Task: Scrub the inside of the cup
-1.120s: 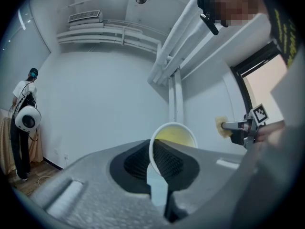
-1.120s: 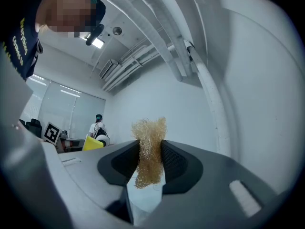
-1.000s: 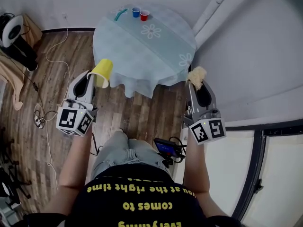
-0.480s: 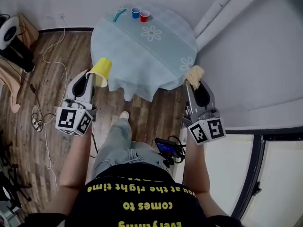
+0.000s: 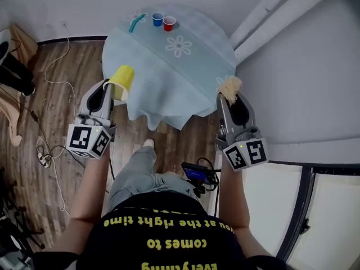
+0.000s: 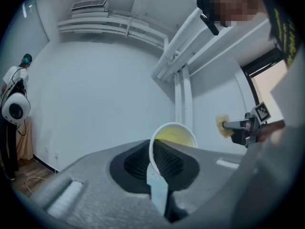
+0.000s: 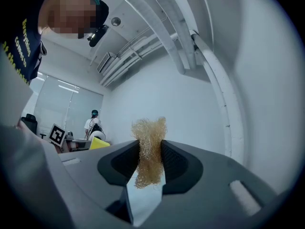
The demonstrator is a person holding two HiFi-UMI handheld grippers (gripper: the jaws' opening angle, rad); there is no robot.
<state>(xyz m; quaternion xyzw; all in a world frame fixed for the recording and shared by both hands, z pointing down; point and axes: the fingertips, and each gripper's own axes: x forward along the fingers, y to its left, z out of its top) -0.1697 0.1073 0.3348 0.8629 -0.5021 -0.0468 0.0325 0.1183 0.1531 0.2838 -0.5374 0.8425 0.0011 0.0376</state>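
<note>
My left gripper (image 5: 115,89) is shut on the rim of a yellow paper cup (image 5: 122,81), held at the left edge of the round table (image 5: 197,66). In the left gripper view the yellow cup (image 6: 174,136) has its wall pinched between the pads, its mouth facing the camera. My right gripper (image 5: 229,97) is shut on a tan fibrous scrubber (image 5: 231,88) near the table's right edge. The scrubber (image 7: 148,149) sits squeezed between the pads in the right gripper view. The two grippers are well apart, one on each side of the person's body.
A light-blue flowered cloth covers the table. At its far side stand a blue cup (image 5: 157,19), a red cup (image 5: 169,22) and a teal brush (image 5: 134,21). A white wall and pipes (image 5: 270,16) stand to the right. Cables (image 5: 50,94) lie on the wood floor at the left.
Both grippers with the cup and scrubber have come closer to the table, which now sits lower and nearer in the head view. A foot has stepped forward. Both grips are unchanged.
</note>
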